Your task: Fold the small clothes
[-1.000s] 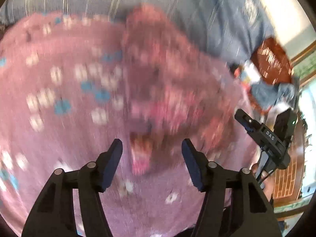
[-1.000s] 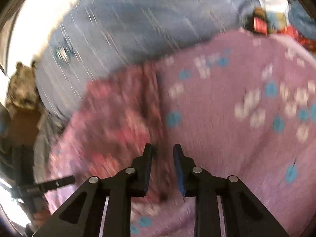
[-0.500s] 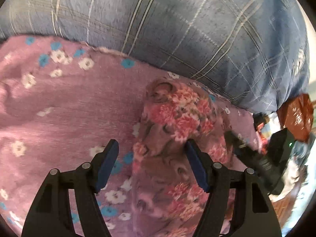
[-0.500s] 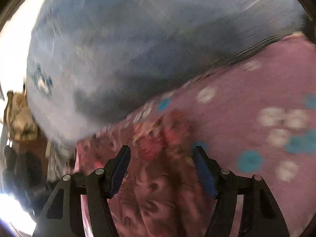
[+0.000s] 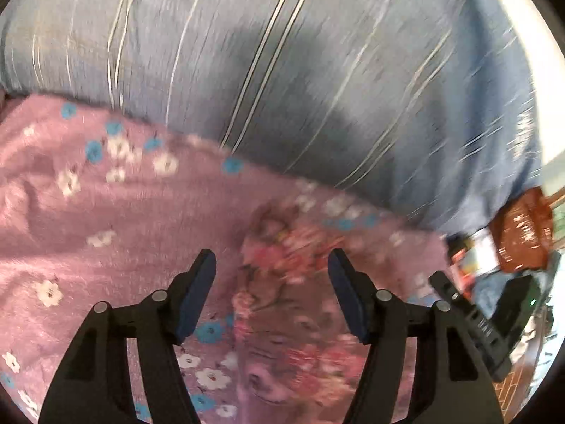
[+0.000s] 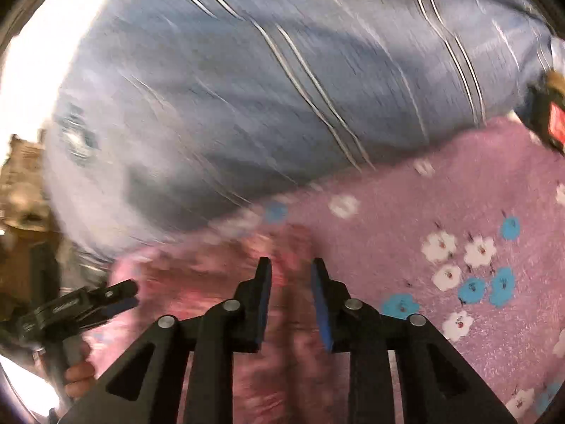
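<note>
A small floral garment (image 5: 303,346), pink and brown, lies on a purple blanket (image 5: 106,229) with white and blue flowers. My left gripper (image 5: 272,259) hovers over the garment's far end, its jaws wide apart and closing slightly, touching no cloth. In the right wrist view the same garment (image 6: 197,275) lies blurred under my right gripper (image 6: 291,264). That gripper's jaws are narrow and closing, with the garment's right edge between them, and I see no pad pressing on it. Each view shows the other gripper at its side.
A blue striped pillow or quilt (image 5: 317,88) rises just beyond the blanket's far edge (image 6: 282,88). Brown and red clutter (image 5: 522,233) sits at the far right. A hand (image 6: 76,374) holds the left gripper's handle at the lower left.
Both grippers moved forward along the garment to its far end, and the blue bedding now fills the upper half. The right jaws widened, then narrowed again.
</note>
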Demonstrator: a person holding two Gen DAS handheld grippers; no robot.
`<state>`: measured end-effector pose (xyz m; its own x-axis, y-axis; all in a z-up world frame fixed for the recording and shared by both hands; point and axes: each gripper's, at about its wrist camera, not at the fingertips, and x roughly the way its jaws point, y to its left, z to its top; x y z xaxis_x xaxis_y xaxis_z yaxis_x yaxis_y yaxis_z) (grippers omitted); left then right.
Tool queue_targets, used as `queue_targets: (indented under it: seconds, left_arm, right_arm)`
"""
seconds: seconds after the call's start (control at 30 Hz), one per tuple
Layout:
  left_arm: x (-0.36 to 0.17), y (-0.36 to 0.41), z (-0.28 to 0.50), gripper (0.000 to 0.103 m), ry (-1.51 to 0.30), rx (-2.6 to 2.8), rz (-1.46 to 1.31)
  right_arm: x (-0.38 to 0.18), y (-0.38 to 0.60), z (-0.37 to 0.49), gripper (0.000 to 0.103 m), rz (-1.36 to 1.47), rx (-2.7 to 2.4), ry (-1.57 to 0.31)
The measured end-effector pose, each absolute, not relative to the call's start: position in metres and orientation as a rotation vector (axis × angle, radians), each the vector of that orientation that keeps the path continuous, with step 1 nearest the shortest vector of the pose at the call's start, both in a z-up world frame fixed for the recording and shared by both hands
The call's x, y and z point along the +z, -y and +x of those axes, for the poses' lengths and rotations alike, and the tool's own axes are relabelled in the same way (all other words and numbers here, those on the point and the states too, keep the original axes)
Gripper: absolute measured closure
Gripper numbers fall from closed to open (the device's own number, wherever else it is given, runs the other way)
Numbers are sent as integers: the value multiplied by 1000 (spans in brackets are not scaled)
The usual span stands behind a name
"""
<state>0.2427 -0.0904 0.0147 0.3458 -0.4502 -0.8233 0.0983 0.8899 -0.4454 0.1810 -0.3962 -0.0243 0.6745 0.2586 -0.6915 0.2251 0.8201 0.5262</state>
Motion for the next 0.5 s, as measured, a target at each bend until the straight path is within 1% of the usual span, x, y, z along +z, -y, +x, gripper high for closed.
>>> queue_targets:
  seconds: [0.1, 0.17, 0.23, 0.27, 0.3, 0.37, 0.4, 0.43, 0.47, 0.5]
  left_arm:
    - [18, 108, 246, 37, -1167, -364, -286]
    - [5, 122, 249, 37, -1198, -346, -235]
    - [-19, 136, 254, 37, -1230, -293, -147]
    - [-35, 141, 254, 36, -1254, -263, -101]
    - [-46, 141, 255, 30, -1263, -259, -96]
    - [-50, 128, 262, 27, -1276, -244, -200]
    - [-49, 121, 267, 28, -1306, -247, -251]
    - [-46, 114, 270, 30, -1337, -251, -300]
    - [-40, 108, 269, 34, -1351, -256, -323]
    - [-32, 102, 265, 34, -1348, -277, -336]
  right_arm:
    - [-9, 379, 181, 72, 564, 73, -796]
    - [-14, 363, 196, 72, 532, 97, -823]
    - [-23, 354, 198, 72, 518, 118, -847]
    - [-32, 346, 197, 74, 487, 113, -877]
    - [-41, 342, 201, 78, 445, 85, -923]
    - [-63, 332, 209, 80, 371, 42, -1009]
    - [-60, 332, 207, 80, 374, 43, -971]
    - [-56, 332, 209, 80, 385, 41, -983]
    - [-53, 332, 207, 77, 390, 42, -985]
    - [-45, 334, 201, 73, 397, 50, -970]
